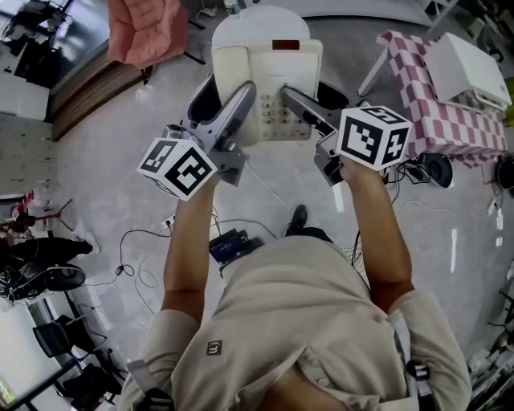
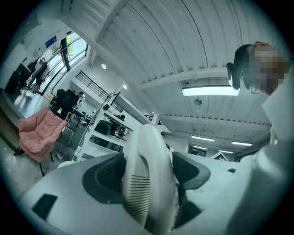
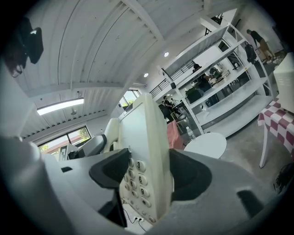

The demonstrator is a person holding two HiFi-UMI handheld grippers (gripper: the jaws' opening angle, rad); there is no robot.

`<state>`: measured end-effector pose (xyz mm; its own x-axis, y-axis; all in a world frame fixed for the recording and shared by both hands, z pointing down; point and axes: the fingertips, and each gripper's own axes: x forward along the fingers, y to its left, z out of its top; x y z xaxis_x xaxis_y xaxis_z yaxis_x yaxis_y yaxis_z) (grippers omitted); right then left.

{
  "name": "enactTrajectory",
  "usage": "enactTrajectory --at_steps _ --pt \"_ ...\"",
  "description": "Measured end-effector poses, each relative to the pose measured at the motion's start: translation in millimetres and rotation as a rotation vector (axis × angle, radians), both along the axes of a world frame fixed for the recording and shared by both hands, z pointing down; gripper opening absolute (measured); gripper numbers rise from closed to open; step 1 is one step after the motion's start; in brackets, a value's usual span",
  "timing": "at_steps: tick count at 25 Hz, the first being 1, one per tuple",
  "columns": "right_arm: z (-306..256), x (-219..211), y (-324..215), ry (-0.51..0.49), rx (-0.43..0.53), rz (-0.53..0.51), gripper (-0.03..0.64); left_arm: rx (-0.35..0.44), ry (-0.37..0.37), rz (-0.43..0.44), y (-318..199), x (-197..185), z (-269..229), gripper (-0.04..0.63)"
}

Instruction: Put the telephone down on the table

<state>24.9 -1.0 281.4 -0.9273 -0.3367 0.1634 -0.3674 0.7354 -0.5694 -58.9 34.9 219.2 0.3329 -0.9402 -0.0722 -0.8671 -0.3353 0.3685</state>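
My left tongs [image 2: 149,172] are clamped on the telephone's handset [image 2: 147,147]. The dark pads press its two sides, and a ribbed grille of fine slots shows on the cream plastic between them. My right tongs [image 3: 149,176] are closed on the edge of the base, with the keypad [image 3: 135,181] rising from between the pads. On the round keys I can read 3, 6 and 9; I find no brand name in any view. Each gripper carries a marker cube [image 1: 373,136] with black-and-white square patterns, no letters.

The telephone [image 1: 277,76] is held up in the air between the two tongs, not resting on anything. In the head view its long axis runs away from me. The keypad end is nearest, a dark red window [image 1: 288,46] is at the far end, and the key face is turned up. The handset lies along the left side, parallel to that axis. The casing is smooth, glossy off-white plastic with rounded corners.

Beyond it is a round white tabletop [image 1: 241,24]; the telephone covers its near edge. To the right is a table under a pink-and-white checked cloth [image 1: 450,124], with a white box [image 1: 466,68] on it. A pink armchair [image 1: 148,32] stands at the upper left, and cables [image 1: 144,257] trail over the grey floor.
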Motion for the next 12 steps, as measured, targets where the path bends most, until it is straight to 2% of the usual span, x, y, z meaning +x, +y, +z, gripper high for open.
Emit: enactTrajectory --at_steps 4,12 --pt "0.7 9.6 -23.6 -0.009 -0.002 -0.013 0.267 -0.045 -0.027 -0.026 -20.7 11.8 1.3 0.319" --pt "8.6 30.3 -60.4 -0.012 -0.024 0.020 0.267 -0.023 -0.009 0.019 -63.2 30.2 7.4 0.319"
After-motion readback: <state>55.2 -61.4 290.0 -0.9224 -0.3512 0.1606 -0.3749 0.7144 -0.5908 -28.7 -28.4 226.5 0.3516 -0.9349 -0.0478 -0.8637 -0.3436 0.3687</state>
